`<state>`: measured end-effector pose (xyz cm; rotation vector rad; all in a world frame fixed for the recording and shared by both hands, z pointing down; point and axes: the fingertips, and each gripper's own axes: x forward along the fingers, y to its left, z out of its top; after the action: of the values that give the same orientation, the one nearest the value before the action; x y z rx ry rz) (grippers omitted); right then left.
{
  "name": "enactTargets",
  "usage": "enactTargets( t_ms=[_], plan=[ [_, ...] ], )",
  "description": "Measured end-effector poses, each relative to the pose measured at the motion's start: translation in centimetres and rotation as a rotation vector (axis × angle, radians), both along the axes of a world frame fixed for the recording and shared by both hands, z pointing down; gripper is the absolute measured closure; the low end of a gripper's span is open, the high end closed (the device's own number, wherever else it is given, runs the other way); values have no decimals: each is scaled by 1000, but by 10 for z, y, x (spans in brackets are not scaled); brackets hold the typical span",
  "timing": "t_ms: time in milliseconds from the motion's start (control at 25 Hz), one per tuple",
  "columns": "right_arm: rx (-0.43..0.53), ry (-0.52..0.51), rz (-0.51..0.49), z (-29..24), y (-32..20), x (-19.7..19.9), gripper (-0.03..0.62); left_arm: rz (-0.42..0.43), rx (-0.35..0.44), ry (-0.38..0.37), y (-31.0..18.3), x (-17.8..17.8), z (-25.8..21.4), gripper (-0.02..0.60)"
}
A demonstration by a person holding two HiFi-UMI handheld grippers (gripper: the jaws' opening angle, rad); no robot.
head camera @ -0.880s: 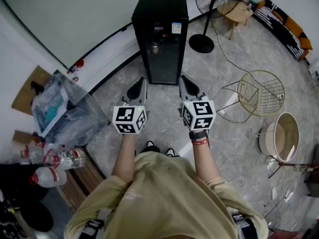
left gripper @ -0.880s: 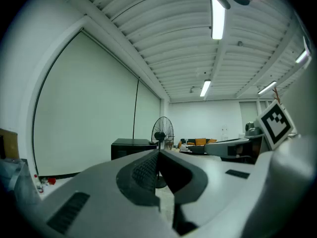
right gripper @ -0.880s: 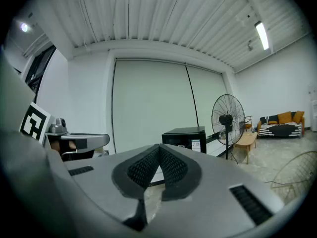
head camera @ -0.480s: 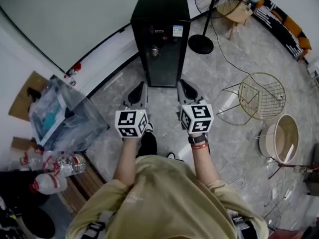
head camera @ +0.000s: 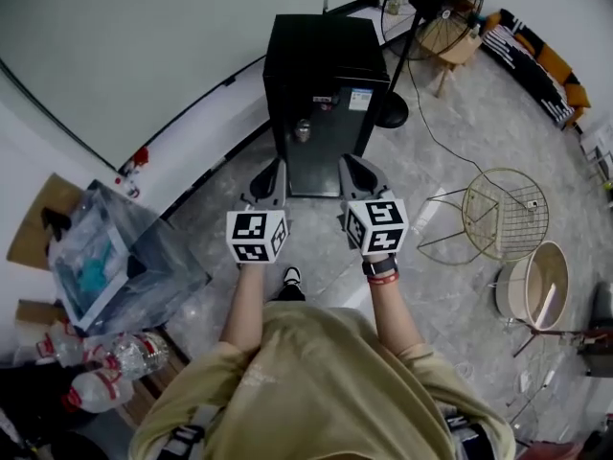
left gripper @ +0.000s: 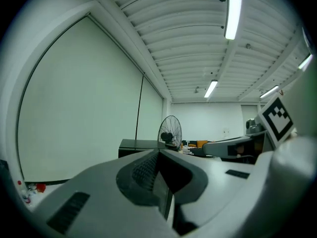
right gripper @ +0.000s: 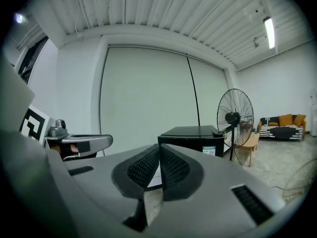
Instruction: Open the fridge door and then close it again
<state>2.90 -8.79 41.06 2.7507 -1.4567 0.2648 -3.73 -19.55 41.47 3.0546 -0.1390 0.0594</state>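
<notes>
From the head view, a black upright fridge with a glass door (head camera: 321, 113) stands on the grey stone-tile floor (head camera: 431, 175) against a white wall, with its door shut. The left gripper (head camera: 275, 171) and right gripper (head camera: 351, 166) are held side by side in front of that door.

Left gripper view: jaws closed together, nothing between them, fridge top beyond.

Right gripper view: jaws closed, empty, with the fridge and a black pedestal fan (right gripper: 234, 115) ahead.

Left gripper (head camera: 271, 182) and right gripper (head camera: 356, 174) held forward side by side; jaws together, empty
</notes>
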Motion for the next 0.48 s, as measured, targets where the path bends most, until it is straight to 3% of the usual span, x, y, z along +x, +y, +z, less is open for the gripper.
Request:
enactTargets(
  t_ms=[120, 360, 480],
  plan=[
    [-23, 8, -1, 1, -43, 20, 571, 35, -35, 21, -41, 22, 2, 563],
    [-75, 35, -10, 11, -111, 51, 571, 107, -66, -85, -104, 66, 35, 563],
    [-105, 47, -22, 17, -137, 64, 571, 115, -70, -95, -130, 83, 48, 563]
  ],
)
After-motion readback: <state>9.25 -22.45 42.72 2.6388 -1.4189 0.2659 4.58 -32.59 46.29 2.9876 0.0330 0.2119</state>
